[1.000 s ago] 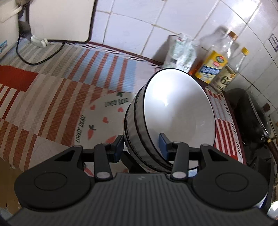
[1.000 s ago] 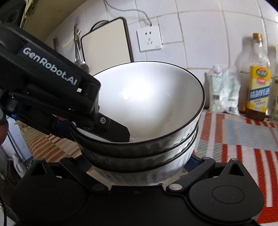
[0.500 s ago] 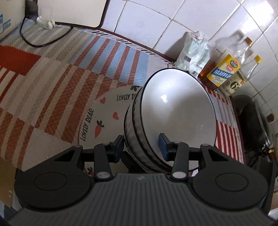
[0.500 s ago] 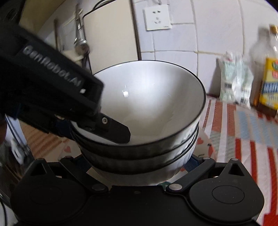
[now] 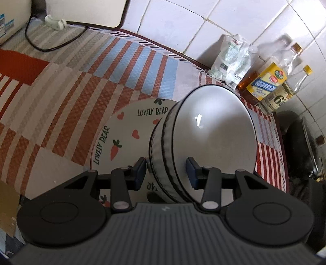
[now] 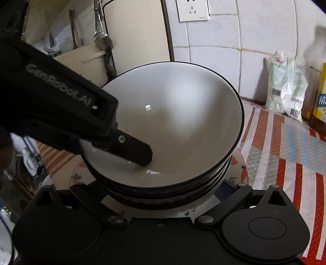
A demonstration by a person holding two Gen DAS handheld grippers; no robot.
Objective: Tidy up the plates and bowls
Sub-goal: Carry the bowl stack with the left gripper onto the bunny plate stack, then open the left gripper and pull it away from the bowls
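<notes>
A stack of three white bowls with black rims (image 5: 214,132) hangs tilted just above a round "LOVELY BEAR" plate (image 5: 124,130) on the striped mat. My left gripper (image 5: 166,173) is shut on the stack's near rims, one pad outside and one inside the top bowl. In the right wrist view that inner finger (image 6: 138,152) reaches into the top bowl (image 6: 179,114). My right gripper (image 6: 163,193) clasps the bottom bowl from below with its jaws spread wide. Only its right blue pad (image 6: 224,189) shows; the left one is hidden.
Oil bottles (image 5: 267,81) and a plastic bag (image 5: 230,59) stand against the tiled wall at the back right. A black wok (image 5: 301,146) sits at the right edge. A cutting board (image 6: 138,34) leans by the wall socket (image 6: 192,10). A black cable (image 5: 40,44) lies at the back left.
Both grippers have sunk a little with the stack, and more of the plate shows beneath it. Both views tip further down. Neither grip has changed.
</notes>
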